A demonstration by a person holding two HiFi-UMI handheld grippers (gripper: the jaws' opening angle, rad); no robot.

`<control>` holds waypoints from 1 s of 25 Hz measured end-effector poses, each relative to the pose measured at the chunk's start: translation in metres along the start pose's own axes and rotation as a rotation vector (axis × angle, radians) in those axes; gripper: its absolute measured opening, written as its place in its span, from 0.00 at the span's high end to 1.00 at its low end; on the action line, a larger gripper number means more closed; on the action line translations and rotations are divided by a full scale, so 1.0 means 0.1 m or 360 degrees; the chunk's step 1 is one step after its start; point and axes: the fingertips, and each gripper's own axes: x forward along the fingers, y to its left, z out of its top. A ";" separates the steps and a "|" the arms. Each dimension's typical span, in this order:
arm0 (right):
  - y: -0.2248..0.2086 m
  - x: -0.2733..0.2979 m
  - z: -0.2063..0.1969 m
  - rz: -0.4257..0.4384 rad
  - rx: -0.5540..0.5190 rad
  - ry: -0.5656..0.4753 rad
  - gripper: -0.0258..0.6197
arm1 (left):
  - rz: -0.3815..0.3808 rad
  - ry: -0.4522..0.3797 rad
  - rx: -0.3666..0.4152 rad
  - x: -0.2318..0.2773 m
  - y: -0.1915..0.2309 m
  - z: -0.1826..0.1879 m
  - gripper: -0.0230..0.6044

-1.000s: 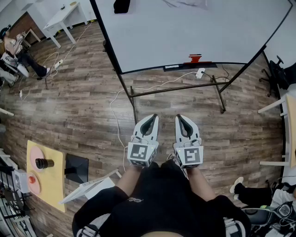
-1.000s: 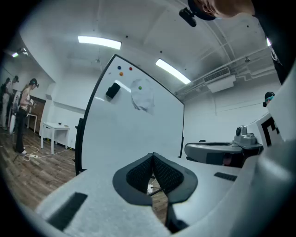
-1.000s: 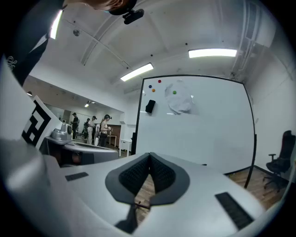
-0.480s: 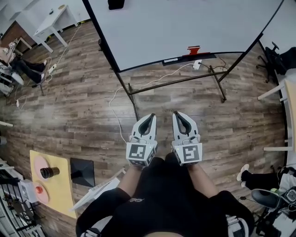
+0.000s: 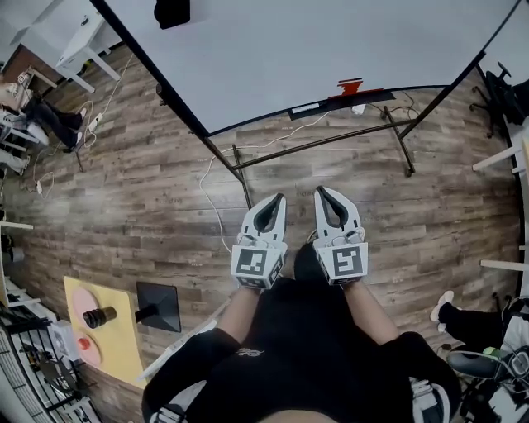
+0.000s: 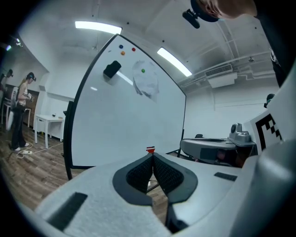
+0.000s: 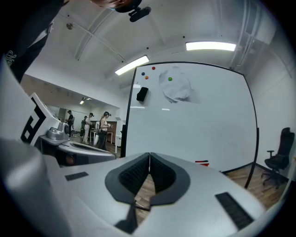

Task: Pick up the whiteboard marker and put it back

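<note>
Two grippers are held side by side in front of the whiteboard, both pointing toward it and well apart from it. The left gripper is clenched, its jaws meeting at the tips with nothing between them. The right gripper is clenched the same way and is also empty.

The red whiteboard marker sits on the narrow black tray along the whiteboard's bottom edge, somewhat right of that edge's middle in the head view. Neither gripper touches it. In the left gripper view it shows just above the closed tips.

High on the whiteboard, toward its left side, sits a black eraser. Right of the eraser hangs a crumpled white sheet under a green magnet.

Below the whiteboard lies a wood floor, and a white cable runs from under the tray toward the person. A yellow worktop stands far off to the whiteboard's lower left. A black office chair stands just beside the whiteboard's right edge.
</note>
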 end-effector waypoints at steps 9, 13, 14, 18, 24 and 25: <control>-0.99 0.69 -0.09 0.0067 0.0049 0.0012 0.96 | -0.0025 0.0203 0.0129 1.25 0.08 0.09 0.95; -1.37 0.82 -0.30 0.0040 0.0147 0.0046 0.96 | -0.0064 0.0327 0.0275 1.69 -0.01 0.04 0.95; -1.44 0.85 -0.34 0.0032 0.0159 0.0054 0.96 | -0.0075 0.0356 0.0302 1.80 -0.02 0.02 0.95; -1.68 1.00 -0.48 0.0012 0.0194 0.0089 0.95 | -0.0131 0.0485 0.0410 2.19 -0.02 -0.06 0.95; -1.95 1.26 -0.75 -0.0031 0.0290 0.0193 0.96 | -0.0228 0.0684 0.0562 2.77 0.11 -0.29 0.95; -1.97 1.31 -0.80 -0.0032 0.0305 0.0212 0.96 | -0.0250 0.0723 0.0591 2.86 0.15 -0.34 0.95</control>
